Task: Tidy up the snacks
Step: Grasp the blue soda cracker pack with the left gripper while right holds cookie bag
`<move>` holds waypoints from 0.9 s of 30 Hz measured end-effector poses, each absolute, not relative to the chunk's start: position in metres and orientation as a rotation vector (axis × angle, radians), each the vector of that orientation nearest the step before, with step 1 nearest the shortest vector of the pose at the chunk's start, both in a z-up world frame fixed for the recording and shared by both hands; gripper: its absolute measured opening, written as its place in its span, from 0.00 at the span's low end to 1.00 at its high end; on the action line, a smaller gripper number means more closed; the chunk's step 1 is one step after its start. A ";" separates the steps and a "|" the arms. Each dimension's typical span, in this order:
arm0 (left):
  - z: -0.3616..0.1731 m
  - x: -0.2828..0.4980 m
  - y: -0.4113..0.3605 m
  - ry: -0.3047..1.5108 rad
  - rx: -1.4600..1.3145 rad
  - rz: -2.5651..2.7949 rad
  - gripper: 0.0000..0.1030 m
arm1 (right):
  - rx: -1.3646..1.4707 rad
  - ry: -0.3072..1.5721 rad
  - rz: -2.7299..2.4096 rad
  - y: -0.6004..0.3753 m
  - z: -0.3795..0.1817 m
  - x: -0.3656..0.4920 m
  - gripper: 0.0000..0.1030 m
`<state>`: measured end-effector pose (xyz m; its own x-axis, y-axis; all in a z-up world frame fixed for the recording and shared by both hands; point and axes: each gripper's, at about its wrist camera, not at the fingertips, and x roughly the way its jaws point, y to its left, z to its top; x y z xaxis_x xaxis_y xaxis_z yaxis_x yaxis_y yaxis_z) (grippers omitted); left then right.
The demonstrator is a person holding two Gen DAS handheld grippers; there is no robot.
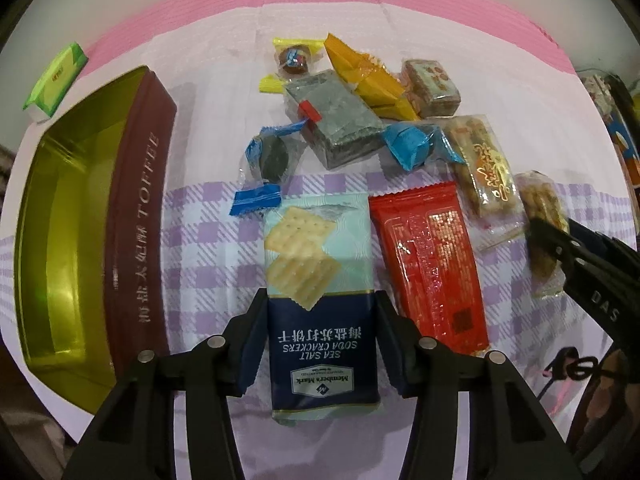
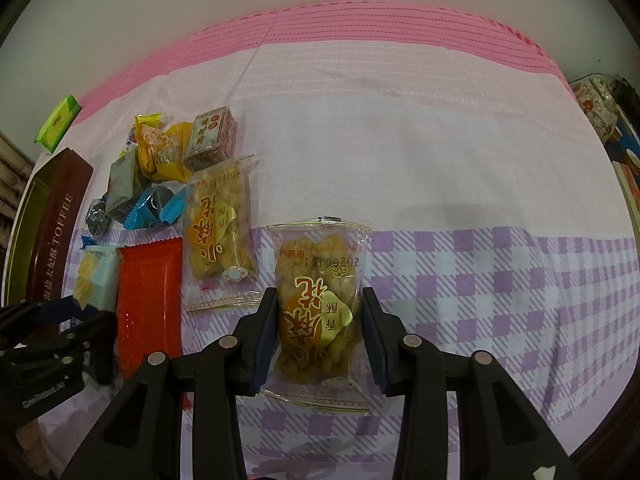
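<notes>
A sea salt soda cracker pack [image 1: 316,240], pale blue and navy, lies flat on the checked cloth. My left gripper [image 1: 320,300] points down over it with a pad against each long side, shut on it. In the right wrist view, a clear pack of golden fried snack [image 2: 320,264] sits pinched between the pads of my right gripper [image 2: 319,300]. That gripper [image 1: 580,260] and its pack [image 1: 544,208] also show at the right edge of the left wrist view. A brown toffee tin [image 1: 136,240], open with a gold inside, stands to the left of the crackers.
A red foil pack [image 1: 432,264] lies just right of the crackers, and a second clear snack pack [image 1: 484,164] lies beyond it. Behind sit a grey pack [image 1: 340,120], a yellow wrapper [image 1: 372,80] and blue-wrapped sweets [image 1: 412,144]. A green packet [image 1: 56,80] lies past the tin.
</notes>
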<state>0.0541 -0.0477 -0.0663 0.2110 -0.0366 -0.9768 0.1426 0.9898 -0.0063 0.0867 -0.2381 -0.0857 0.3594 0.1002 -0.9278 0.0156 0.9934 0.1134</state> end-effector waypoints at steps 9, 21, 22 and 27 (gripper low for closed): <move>-0.057 0.054 -0.044 1.344 0.072 -0.157 0.49 | 0.095 1.203 0.047 -0.234 -0.088 0.086 0.37; -0.023 0.054 -0.032 1.294 0.044 -0.189 0.49 | 0.066 1.209 0.038 -0.226 -0.088 0.083 0.37; -0.021 0.054 -0.029 1.287 0.043 -0.187 0.49 | 0.064 1.209 0.038 -0.226 -0.088 0.083 0.37; 0.001 0.060 -0.009 1.240 0.039 -0.158 0.49 | 0.045 1.212 0.046 -0.224 -0.088 0.081 0.38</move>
<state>0.0604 -0.0094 0.0012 0.3157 -0.0983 -0.9437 0.1412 0.9884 -0.0557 0.0812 -0.2242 -0.0881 0.3505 0.0600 -0.9346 -0.0114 0.9981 0.0598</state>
